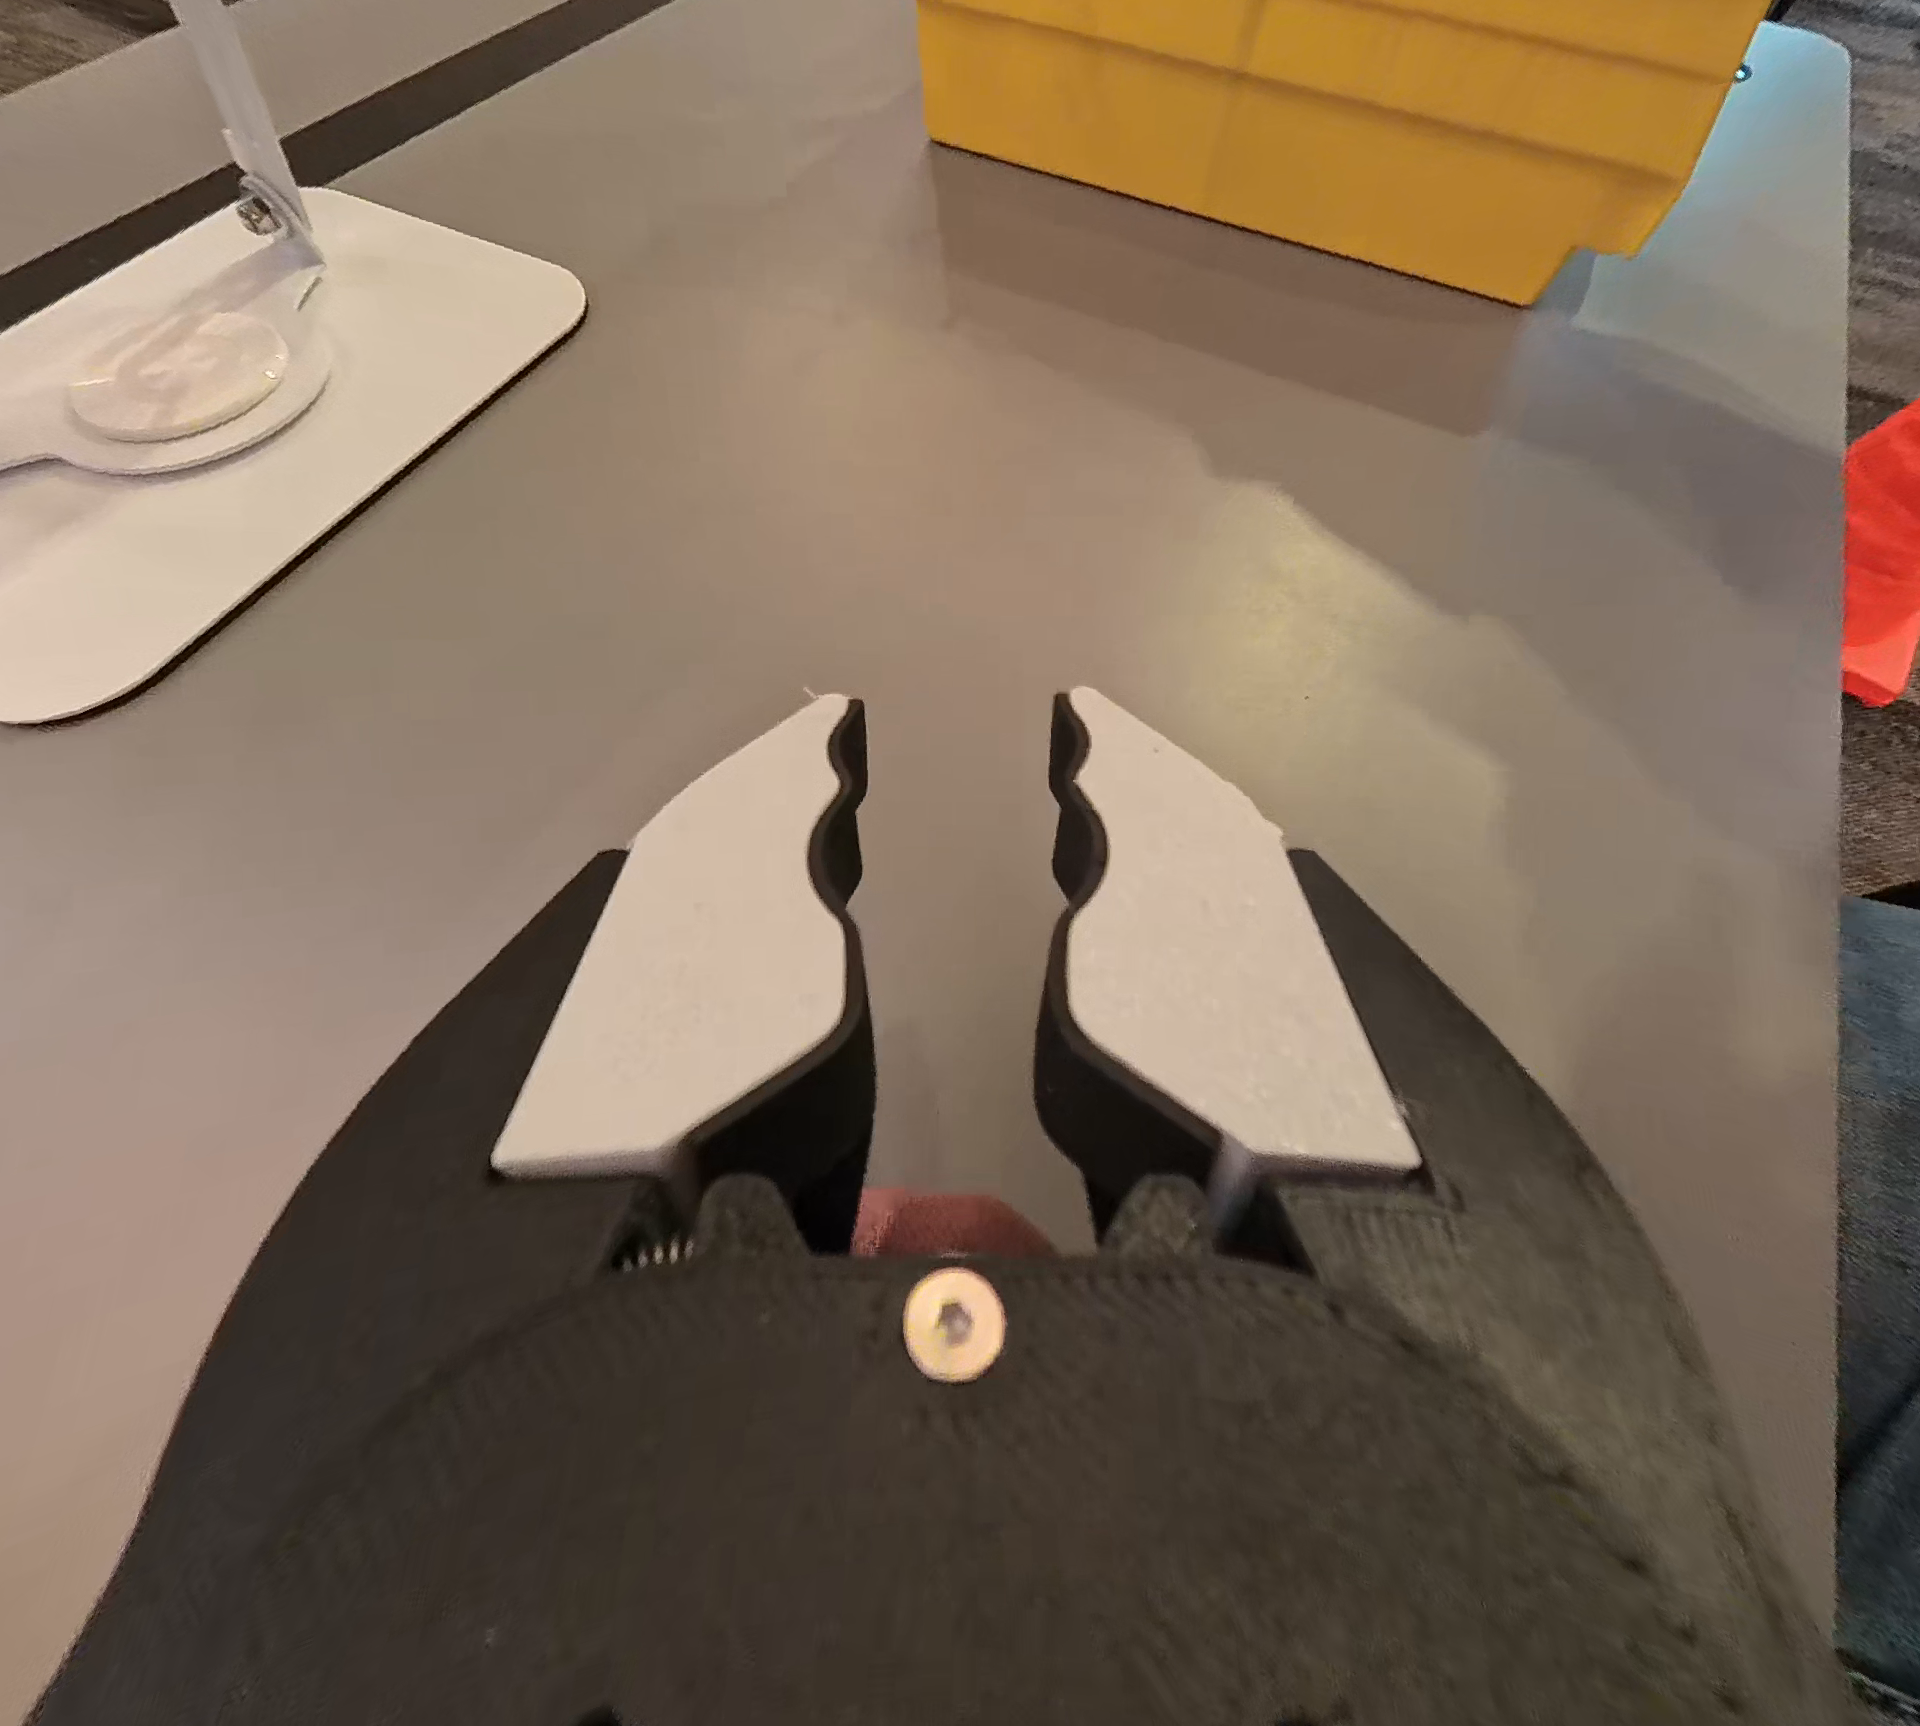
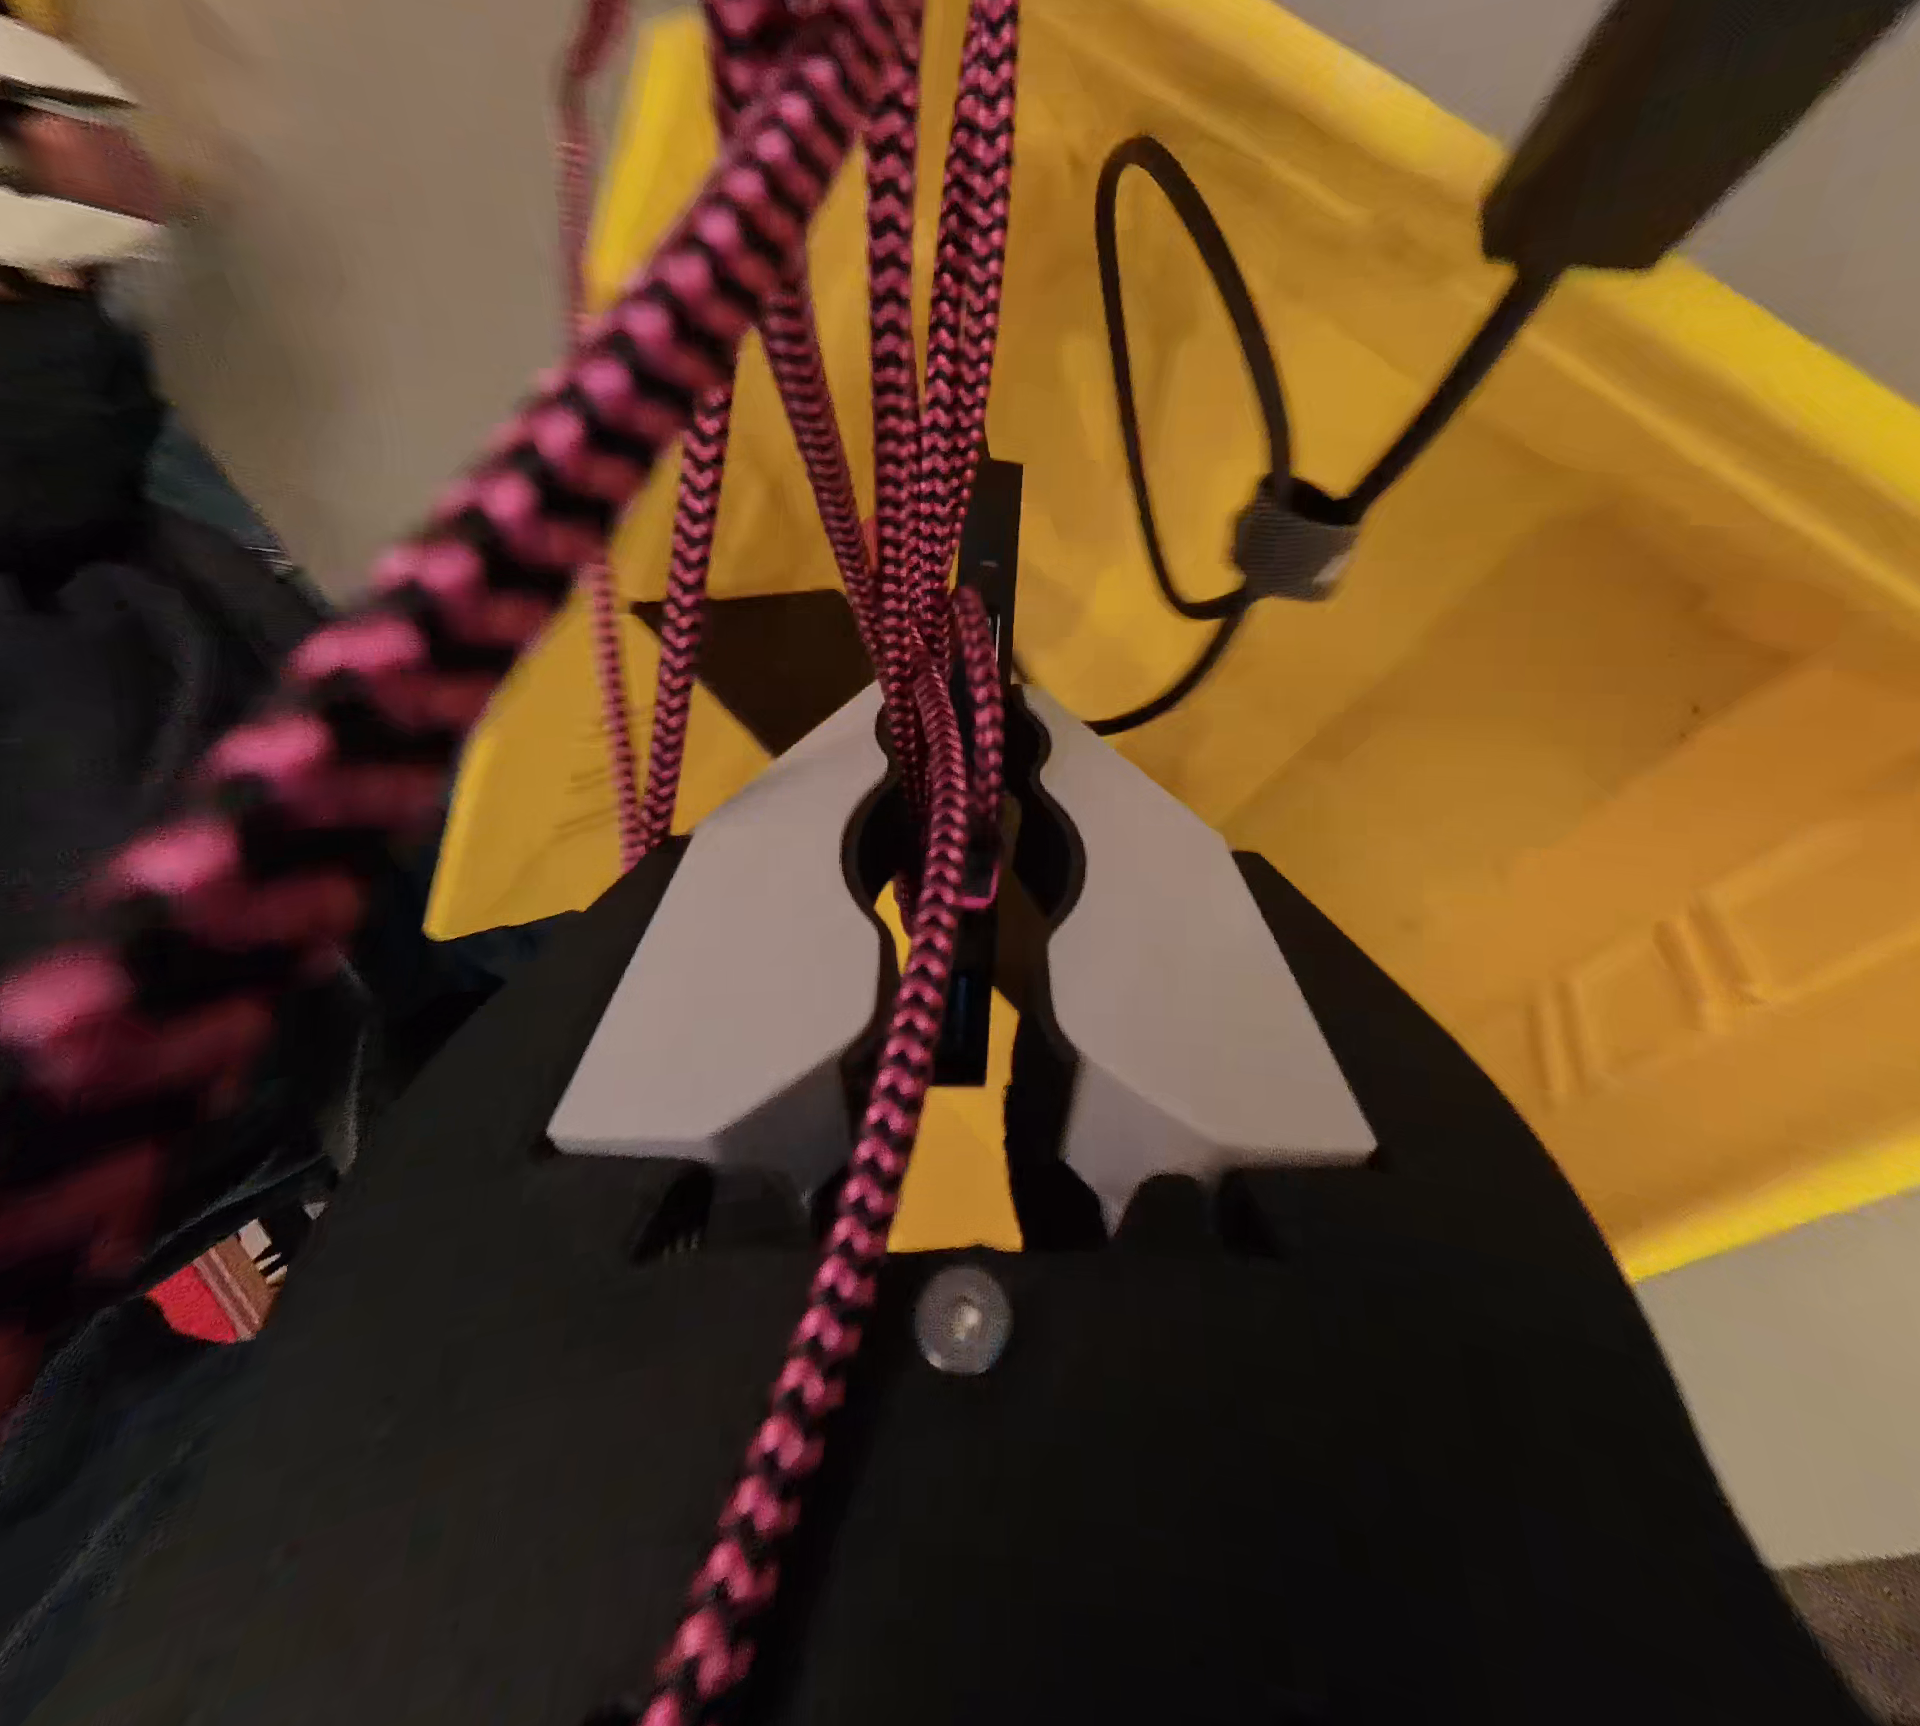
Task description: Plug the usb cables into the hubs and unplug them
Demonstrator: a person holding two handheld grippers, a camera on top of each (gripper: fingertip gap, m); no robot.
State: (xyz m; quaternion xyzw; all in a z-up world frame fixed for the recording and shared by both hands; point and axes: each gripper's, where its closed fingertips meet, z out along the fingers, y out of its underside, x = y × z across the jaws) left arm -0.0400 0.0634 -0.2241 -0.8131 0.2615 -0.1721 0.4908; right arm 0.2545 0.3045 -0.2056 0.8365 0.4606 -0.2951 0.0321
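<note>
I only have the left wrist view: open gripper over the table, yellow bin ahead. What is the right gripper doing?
Observer: The right gripper is shut on a pink-and-black braided cable, with several strands bunched between its fingers.
Operator: Where is it relative to the bin?
Observer: It is above the yellow bin, looking down into it.
Operator: Anything else hanging there?
Observer: A black block-shaped device dangles at the upper right on a thin black cord, which is looped and held by a strap.
</note>
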